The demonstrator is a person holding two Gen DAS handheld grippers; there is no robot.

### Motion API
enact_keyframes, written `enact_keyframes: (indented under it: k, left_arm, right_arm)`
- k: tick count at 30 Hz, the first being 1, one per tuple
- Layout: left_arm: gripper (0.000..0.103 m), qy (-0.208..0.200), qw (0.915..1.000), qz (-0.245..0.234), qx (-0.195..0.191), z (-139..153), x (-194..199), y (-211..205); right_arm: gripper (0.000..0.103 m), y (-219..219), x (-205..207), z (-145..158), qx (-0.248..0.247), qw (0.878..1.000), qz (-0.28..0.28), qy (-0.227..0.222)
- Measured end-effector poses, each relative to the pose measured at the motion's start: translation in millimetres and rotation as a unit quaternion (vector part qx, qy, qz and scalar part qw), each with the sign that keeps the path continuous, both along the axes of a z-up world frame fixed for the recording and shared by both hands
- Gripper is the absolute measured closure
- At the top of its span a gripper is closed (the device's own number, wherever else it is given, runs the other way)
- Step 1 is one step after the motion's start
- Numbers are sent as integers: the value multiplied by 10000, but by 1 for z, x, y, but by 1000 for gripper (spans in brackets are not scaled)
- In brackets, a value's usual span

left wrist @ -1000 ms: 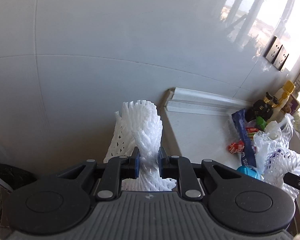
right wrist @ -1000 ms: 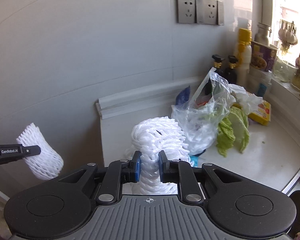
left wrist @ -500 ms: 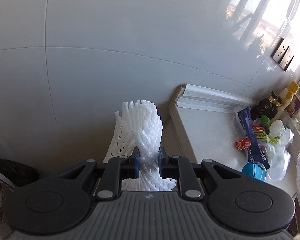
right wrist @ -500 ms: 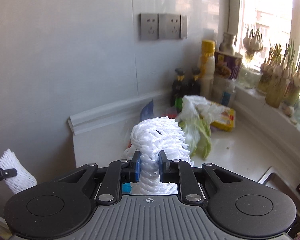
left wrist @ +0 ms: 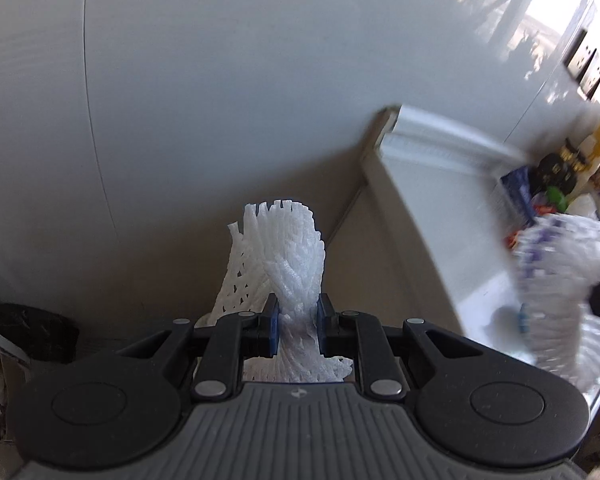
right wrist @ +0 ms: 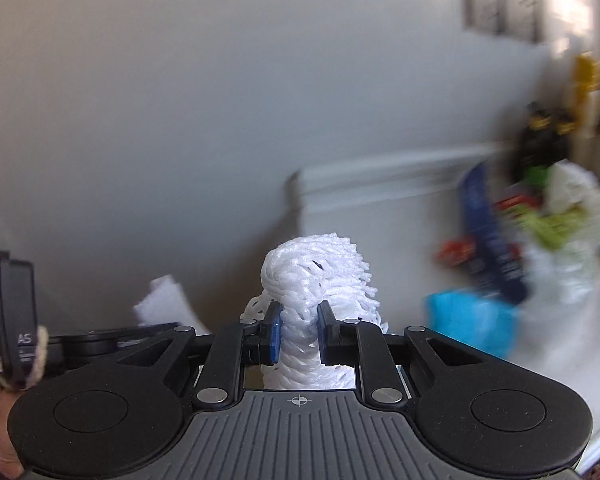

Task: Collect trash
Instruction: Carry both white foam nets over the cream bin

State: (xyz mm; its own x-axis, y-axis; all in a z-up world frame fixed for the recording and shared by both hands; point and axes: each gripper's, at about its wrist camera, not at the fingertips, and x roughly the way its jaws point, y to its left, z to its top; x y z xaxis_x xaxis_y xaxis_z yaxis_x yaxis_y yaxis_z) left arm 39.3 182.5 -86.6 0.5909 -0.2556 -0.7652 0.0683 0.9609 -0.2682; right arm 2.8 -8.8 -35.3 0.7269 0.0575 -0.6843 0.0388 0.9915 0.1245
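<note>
A foam net (left wrist: 288, 264) is pinched upright in the narrowed left tool (left wrist: 298, 326) and a second net (right wrist: 320, 280) likewise in the right tool (right wrist: 299, 334), both held off the surface (right wrist: 548, 344) edge, the left tool farther out, no bin seen.

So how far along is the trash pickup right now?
Done: nothing visibly binned. In hand: left gripper and right gripper each clamp a white foam net. Left: the blue wrapper, plastic bag and other litter on the counter.
</note>
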Motion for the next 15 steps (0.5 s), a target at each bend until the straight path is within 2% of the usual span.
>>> enact_keyframes:
  k: [5,10,15]
  left_arm:
    - [87,97,9994,-343,50,-57,5,11]
    - [87,273,9979,-582,50,-116,17,25]
    - [87,657,9959,-625,49,-166,34,39]
  right_arm:
    - [86,38,38,-74,-32,9970,636,430]
    - [86,57,61,-134,-238,9938,783,749]
    - [86,75,68,-184,-468,9897,981,929]
